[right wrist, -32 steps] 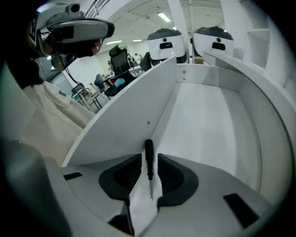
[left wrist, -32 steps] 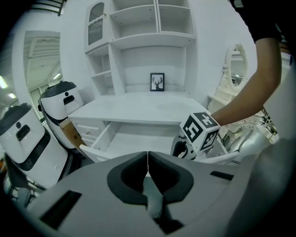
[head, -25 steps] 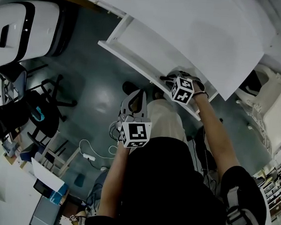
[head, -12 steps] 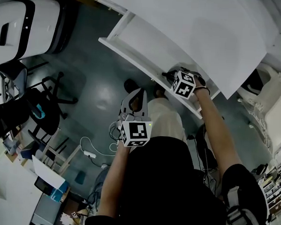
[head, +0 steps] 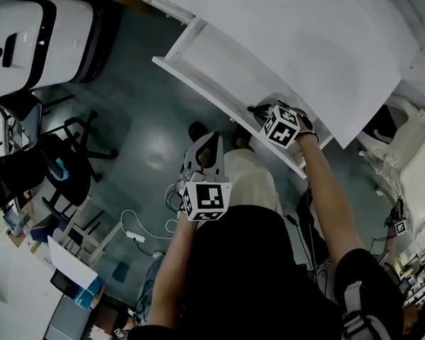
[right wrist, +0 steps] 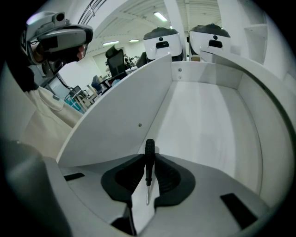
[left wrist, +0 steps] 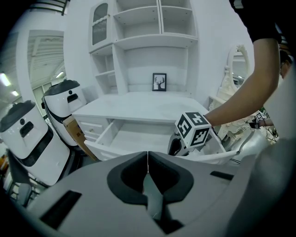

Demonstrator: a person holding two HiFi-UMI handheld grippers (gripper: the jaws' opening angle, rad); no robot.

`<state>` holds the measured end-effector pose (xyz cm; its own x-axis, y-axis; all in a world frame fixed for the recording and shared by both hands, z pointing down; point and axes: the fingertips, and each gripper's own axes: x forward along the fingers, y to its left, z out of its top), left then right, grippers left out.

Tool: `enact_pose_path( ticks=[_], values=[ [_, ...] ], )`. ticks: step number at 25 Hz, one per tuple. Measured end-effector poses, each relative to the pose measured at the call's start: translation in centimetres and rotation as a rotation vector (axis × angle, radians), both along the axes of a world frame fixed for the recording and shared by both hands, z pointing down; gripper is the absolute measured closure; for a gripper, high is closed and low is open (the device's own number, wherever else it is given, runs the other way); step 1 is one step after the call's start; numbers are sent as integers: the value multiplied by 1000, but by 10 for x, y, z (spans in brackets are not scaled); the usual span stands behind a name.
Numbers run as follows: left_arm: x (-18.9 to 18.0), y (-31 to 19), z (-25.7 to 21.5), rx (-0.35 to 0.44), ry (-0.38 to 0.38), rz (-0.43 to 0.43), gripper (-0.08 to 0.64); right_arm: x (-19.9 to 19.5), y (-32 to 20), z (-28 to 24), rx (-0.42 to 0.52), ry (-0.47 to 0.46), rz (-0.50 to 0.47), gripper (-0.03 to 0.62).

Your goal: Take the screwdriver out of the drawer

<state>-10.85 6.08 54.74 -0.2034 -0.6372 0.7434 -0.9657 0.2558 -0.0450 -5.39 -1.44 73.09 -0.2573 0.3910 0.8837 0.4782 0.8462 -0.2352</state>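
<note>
The white drawer (head: 218,66) stands pulled out from under the desk. My right gripper (head: 259,110) reaches down into its right end. In the right gripper view a small black-handled screwdriver (right wrist: 149,149) with a thin metal shaft stands between the pads of my right gripper (right wrist: 148,159). The jaws have just been closing on it, and both pads touch the handle. My left gripper (head: 203,148) hangs below the drawer front, over the person's lap, shut on nothing. In the left gripper view its jaws (left wrist: 148,157) meet in a thin line, facing the drawer (left wrist: 134,136).
The white desk top (head: 311,43) overhangs the drawer. White rounded machines (head: 42,36) stand at the left, with a black office chair (head: 64,158) and cables (head: 135,229) on the floor. Shelves with a small framed picture (left wrist: 159,82) rise behind the desk.
The right gripper has edged slightly further into the drawer's right end. The left gripper has stayed where it was.
</note>
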Motion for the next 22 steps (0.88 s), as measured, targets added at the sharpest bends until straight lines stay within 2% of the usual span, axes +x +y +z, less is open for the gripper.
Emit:
enact_pose_path(
  ticks=[9,17,22],
  values=[
    [0,-5,-33,71,-45,30,535,-1,-9,-56,9,-67,89,508],
    [0,-11,-66,128,-79,81,535,-2,-10,-122,27,-194,180,509],
    [2,-24,-75,156,-84,109,535,-2,-25,-162,11,-306,307,509]
  ],
)
